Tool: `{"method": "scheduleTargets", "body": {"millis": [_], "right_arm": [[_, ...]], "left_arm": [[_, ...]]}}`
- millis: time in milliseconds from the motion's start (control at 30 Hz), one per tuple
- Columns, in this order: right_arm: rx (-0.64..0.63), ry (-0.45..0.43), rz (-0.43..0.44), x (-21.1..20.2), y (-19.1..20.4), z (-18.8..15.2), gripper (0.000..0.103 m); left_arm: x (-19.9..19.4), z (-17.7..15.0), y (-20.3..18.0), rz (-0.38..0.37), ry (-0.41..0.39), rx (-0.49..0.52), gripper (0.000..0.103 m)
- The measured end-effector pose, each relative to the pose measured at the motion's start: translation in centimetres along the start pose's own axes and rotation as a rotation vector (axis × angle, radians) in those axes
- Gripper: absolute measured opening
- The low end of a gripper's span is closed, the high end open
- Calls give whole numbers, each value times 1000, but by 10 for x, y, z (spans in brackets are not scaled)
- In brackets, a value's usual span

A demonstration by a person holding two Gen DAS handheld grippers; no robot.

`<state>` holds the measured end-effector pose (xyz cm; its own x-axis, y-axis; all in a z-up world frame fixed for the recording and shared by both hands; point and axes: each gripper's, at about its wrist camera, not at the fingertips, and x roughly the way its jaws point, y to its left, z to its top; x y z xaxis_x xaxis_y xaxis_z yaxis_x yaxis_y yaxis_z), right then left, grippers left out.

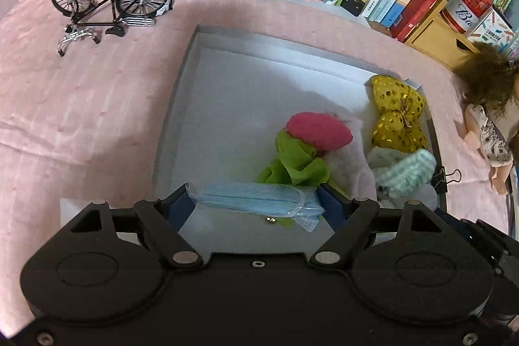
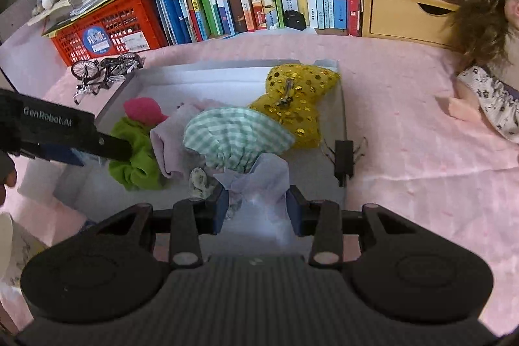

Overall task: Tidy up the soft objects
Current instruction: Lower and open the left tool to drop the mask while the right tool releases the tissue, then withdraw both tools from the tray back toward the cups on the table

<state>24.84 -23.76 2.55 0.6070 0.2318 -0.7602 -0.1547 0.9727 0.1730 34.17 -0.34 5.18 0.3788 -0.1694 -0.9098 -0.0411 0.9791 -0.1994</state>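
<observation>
Left wrist view: left gripper [image 1: 256, 203] clamps packaged blue mask [image 1: 256, 200] lengthwise, jaws wide, over grey tray [image 1: 194, 86]. Set mask flat on bare floor, clear of green scrunchie [image 1: 298, 161].

Right wrist view: right gripper [image 2: 256, 206] pinches lilac cloth [image 2: 259, 184] low over tray's near edge, beside checked pouch [image 2: 233, 138]. Lower before letting go.

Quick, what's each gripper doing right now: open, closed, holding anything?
Left gripper: closed on the blue face mask, held across its jaws.
Right gripper: closed on the lilac tail of the green checked pouch.
</observation>
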Motion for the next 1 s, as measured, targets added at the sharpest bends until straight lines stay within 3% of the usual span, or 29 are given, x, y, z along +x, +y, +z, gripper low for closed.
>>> {"method": "scheduleTargets", "body": {"millis": [200,367,533,1000], "right_arm": [[15,-4,11,11,2,6,47],[19,-9,26,11,1,5,65],[21,-7,36,7,-1,1,75],[1,-26,28,-12,5,-4,80]], "left_arm": [[10,1,1,7,14,-20,80],[11,0,8,-14,27,-43,84],[11,-1,13,-32,26,-58,86],[3,-11,17,-73,44,-59,87]]}}
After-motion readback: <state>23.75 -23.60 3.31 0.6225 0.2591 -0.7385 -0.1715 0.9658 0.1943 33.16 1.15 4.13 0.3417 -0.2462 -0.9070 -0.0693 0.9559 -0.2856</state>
